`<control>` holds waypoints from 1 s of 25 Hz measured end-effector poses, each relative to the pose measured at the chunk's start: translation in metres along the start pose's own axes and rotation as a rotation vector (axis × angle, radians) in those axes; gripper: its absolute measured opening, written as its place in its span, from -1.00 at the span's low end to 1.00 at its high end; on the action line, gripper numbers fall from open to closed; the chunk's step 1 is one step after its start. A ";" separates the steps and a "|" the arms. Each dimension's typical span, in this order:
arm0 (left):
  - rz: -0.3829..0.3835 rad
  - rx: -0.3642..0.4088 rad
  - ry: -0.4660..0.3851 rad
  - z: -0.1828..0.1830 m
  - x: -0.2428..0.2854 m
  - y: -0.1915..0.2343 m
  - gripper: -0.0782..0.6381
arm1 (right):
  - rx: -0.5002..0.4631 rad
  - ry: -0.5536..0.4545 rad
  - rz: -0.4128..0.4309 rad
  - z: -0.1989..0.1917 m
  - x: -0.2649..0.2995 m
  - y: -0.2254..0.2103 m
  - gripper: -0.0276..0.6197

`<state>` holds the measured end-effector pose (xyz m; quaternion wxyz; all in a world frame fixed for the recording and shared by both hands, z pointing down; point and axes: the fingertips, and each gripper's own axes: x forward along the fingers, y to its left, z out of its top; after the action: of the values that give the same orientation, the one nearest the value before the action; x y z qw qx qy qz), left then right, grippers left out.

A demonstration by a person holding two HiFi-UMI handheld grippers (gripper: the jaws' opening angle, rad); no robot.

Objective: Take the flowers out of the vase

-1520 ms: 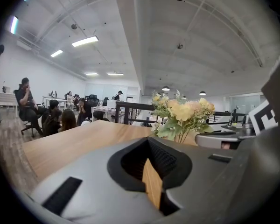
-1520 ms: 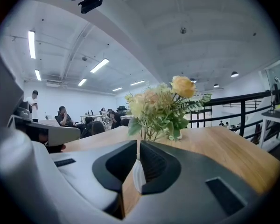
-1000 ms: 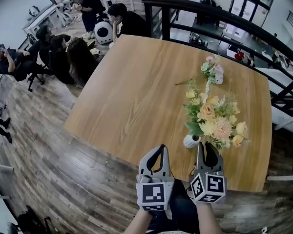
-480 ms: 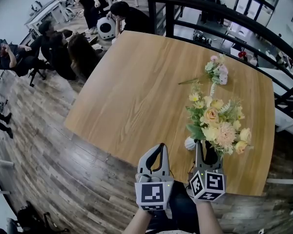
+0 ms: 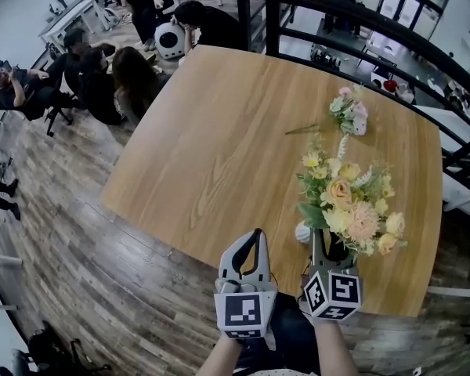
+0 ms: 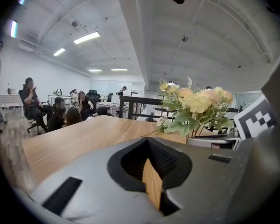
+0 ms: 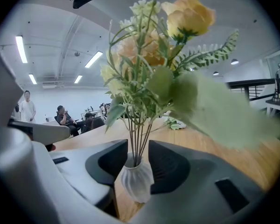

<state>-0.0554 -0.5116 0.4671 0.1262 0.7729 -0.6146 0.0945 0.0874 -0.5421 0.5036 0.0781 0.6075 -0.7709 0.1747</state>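
A small white ribbed vase [image 5: 302, 232] [image 7: 136, 180] stands near the table's front edge and holds a bouquet [image 5: 349, 203] of yellow and peach flowers. In the right gripper view its thin green stems [image 7: 139, 139] rise in the gap between the dark pads; no pad presses on them. My right gripper [image 5: 330, 243] [image 7: 138, 146] is open, and its jaws have just been opening. My left gripper [image 5: 255, 236] [image 6: 148, 142] hovers to the left of the vase, shut and empty. One loose pink and white sprig [image 5: 346, 111] lies on the wooden table [image 5: 219, 147] beyond the bouquet.
A black railing [image 5: 352, 14] runs behind the table's far and right edges. Several people sit at desks at the far left [image 5: 102, 77], on a lower floor of wood planks [image 5: 78, 272]. The table's front edge [image 5: 188, 249] lies just ahead of both grippers.
The right gripper's jaws have spread wider around the stems and it has edged slightly toward the bouquet. The left gripper has kept still.
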 end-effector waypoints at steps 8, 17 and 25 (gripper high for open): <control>0.010 -0.008 0.014 0.000 0.006 0.002 -0.71 | -0.024 -0.016 0.029 0.005 0.005 0.003 -0.42; 0.014 -0.028 0.031 0.002 0.011 0.003 -0.71 | -0.064 -0.034 0.050 0.007 0.009 0.008 -0.62; 0.015 -0.021 0.002 0.003 0.014 0.003 -0.71 | -0.075 -0.039 0.060 0.005 0.009 0.009 -0.67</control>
<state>-0.0549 -0.5266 0.4688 0.1341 0.7668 -0.6212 0.0900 0.0774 -0.5501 0.5001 0.0807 0.5839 -0.7963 0.1361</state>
